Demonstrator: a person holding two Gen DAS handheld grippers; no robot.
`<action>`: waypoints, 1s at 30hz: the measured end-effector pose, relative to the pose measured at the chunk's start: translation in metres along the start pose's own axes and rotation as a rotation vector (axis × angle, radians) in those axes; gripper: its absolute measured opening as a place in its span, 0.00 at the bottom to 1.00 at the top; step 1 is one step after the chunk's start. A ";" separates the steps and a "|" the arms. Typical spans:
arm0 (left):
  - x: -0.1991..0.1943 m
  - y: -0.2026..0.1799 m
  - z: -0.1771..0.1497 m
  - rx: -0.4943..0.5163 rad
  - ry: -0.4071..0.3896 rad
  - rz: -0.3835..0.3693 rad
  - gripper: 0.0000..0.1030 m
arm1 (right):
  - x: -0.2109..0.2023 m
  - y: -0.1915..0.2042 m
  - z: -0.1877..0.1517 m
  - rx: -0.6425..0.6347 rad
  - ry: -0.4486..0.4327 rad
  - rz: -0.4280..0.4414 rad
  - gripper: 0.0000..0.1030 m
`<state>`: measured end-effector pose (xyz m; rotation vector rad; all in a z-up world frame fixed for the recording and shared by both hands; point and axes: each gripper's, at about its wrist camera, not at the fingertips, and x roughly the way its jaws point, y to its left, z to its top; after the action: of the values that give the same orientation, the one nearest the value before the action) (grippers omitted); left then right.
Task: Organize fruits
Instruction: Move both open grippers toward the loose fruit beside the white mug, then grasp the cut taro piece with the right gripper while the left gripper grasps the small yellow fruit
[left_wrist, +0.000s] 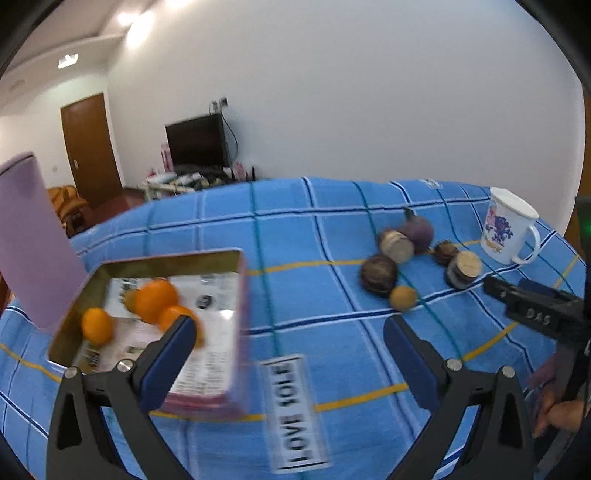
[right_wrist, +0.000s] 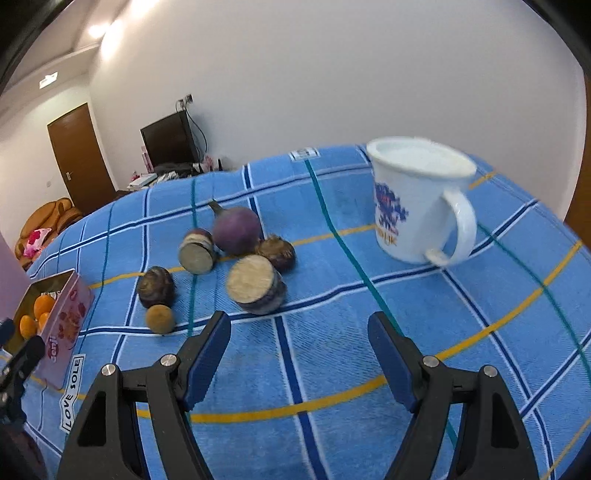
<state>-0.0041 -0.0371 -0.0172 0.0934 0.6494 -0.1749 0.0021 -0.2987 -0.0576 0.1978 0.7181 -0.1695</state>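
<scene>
A pink tin (left_wrist: 242, 295) stands open at the left with its lid (left_wrist: 29, 240) raised, and three oranges (left_wrist: 155, 299) lie inside on printed paper. My left gripper (left_wrist: 290, 328) is open and empty just in front of the tin, its left finger overlapping the tin's near side. Right of it lies a cluster: a purple round fruit (right_wrist: 236, 229), two cut pieces (right_wrist: 255, 284), dark round ones (right_wrist: 156, 286) and a small brown one (right_wrist: 159, 318). My right gripper (right_wrist: 299, 325) hovers open and empty just short of the nearer cut piece.
A white mug (right_wrist: 417, 199) with a blue print stands to the right of the cluster, handle toward me. A blue checked cloth (right_wrist: 332, 369) covers the table, with a "LOVE SOLE" label (left_wrist: 295, 410). Beyond the far edge are a door and a television.
</scene>
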 end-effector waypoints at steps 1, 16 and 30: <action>0.004 -0.007 0.001 0.002 0.013 -0.003 1.00 | 0.004 -0.001 0.003 0.000 0.013 0.007 0.76; 0.031 -0.045 0.007 0.060 0.058 0.012 0.98 | 0.058 0.036 0.031 -0.177 0.114 0.054 0.65; 0.078 -0.085 0.018 -0.001 0.202 -0.052 0.81 | 0.034 -0.016 0.032 0.012 0.079 0.096 0.41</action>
<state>0.0514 -0.1338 -0.0525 0.0938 0.8538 -0.2166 0.0445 -0.3242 -0.0590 0.2515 0.7850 -0.0748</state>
